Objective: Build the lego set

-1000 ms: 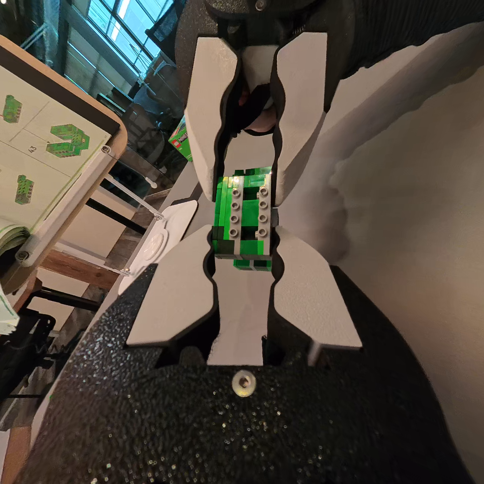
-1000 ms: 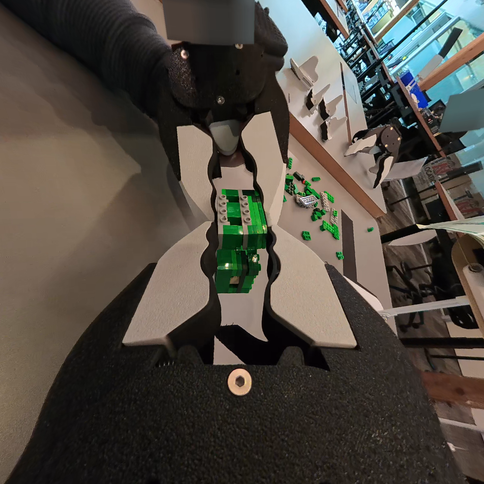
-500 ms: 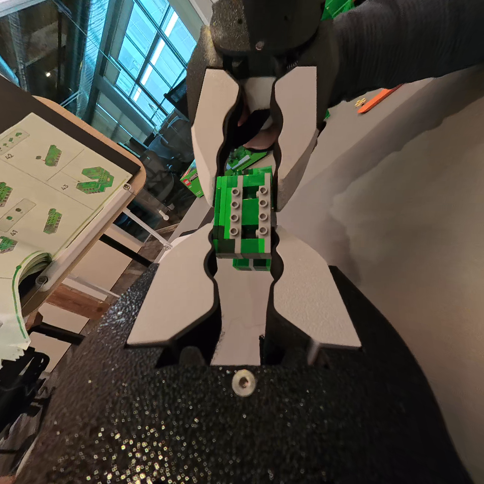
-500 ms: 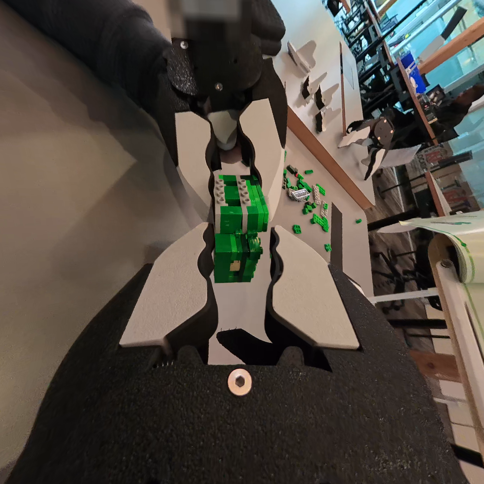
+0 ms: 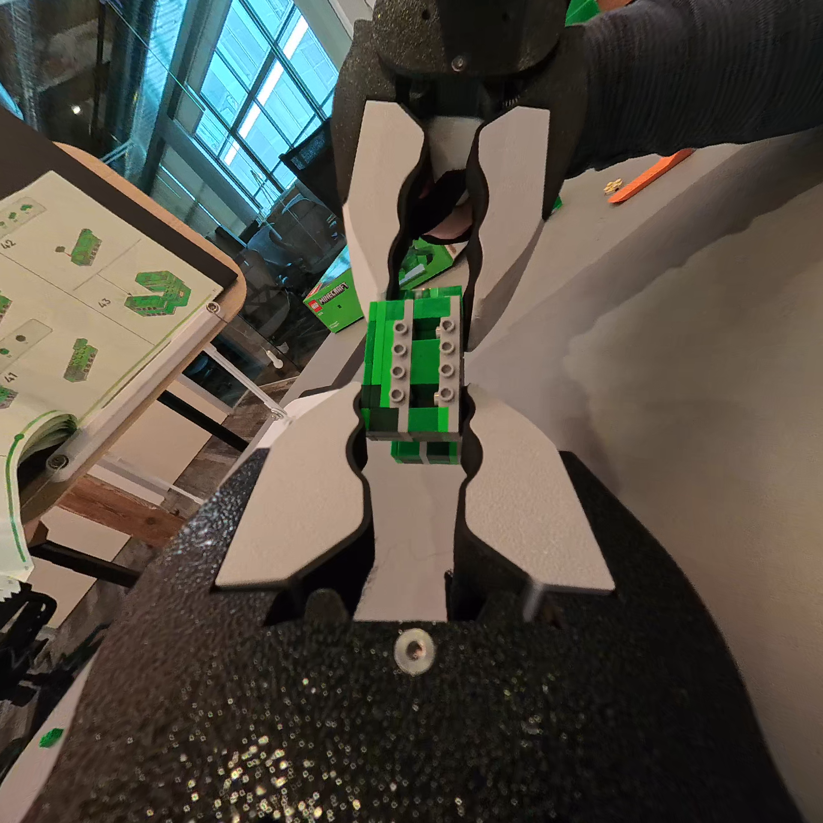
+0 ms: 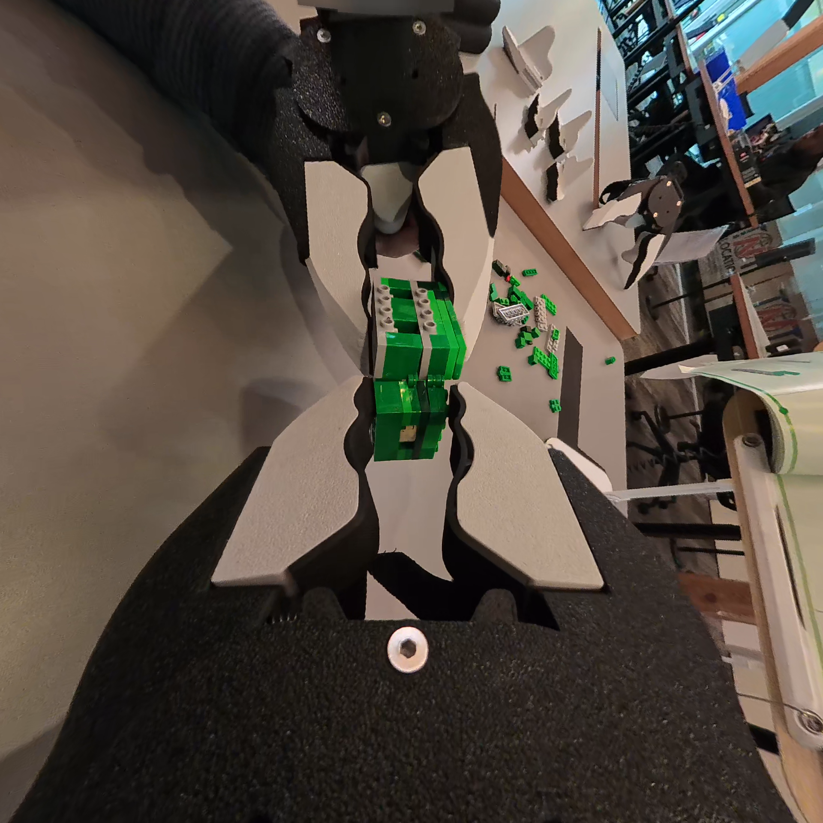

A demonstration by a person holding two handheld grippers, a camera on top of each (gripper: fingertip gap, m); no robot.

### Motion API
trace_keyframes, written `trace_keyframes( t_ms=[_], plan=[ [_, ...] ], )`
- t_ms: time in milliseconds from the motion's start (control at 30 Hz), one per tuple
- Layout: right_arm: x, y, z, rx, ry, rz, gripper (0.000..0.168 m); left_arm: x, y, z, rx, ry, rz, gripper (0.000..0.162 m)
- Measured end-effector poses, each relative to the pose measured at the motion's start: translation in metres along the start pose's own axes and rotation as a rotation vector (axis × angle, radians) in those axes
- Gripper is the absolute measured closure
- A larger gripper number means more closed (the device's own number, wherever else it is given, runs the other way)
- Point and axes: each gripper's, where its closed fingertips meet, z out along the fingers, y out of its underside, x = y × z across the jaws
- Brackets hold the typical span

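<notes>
Left wrist view: printed green box [image 5: 336,307] (behind tools).

Right gripper [image 6: 412,401] clamped green block [image 6: 407,421]; left gripper [image 6: 412,320] opposite gripped studded block [image 6: 416,334]; blocks touched; loose bricks [image 6: 527,320] on table [image 6: 111,311].

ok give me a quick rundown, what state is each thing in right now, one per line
left claw: shut on the grey-studded green block
right claw: shut on the smaller green block
grey-studded green block: clamped, studs facing the left camera
smaller green block: pressed against the grey-studded block
instruction booklet: open on a stand
loose bricks: scattered on the table
</notes>
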Motion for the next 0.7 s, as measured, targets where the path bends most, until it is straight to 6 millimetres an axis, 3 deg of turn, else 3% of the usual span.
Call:
trace_keyframes(
  t_ms=[100, 200, 400, 700],
  plan=[
    [0.0012, 0.0035, 0.0012, -0.026, 0.013, -0.017, 0.137, -0.0016, 0.0041, 0.0022, -0.023, -0.027, 0.000, 0.122],
    [0.0009, 0.0079, 0.0023, -0.075, 0.023, -0.051, 0.137, -0.0034, -0.0020, 0.0043, -0.021, -0.073, 0.059, 0.104],
    [-0.0069, 0.0088, 0.0080, -0.127, 0.001, -0.098, 0.137, 0.0047, 0.0031, 0.0084, -0.109, -0.082, 0.222, 0.121],
    [-0.0005, 0.0026, 0.0050, -0.078, 0.035, -0.047, 0.135, 0.0006, -0.0051, 0.0056, -0.055, -0.070, 0.117, 0.123]
  ],
)
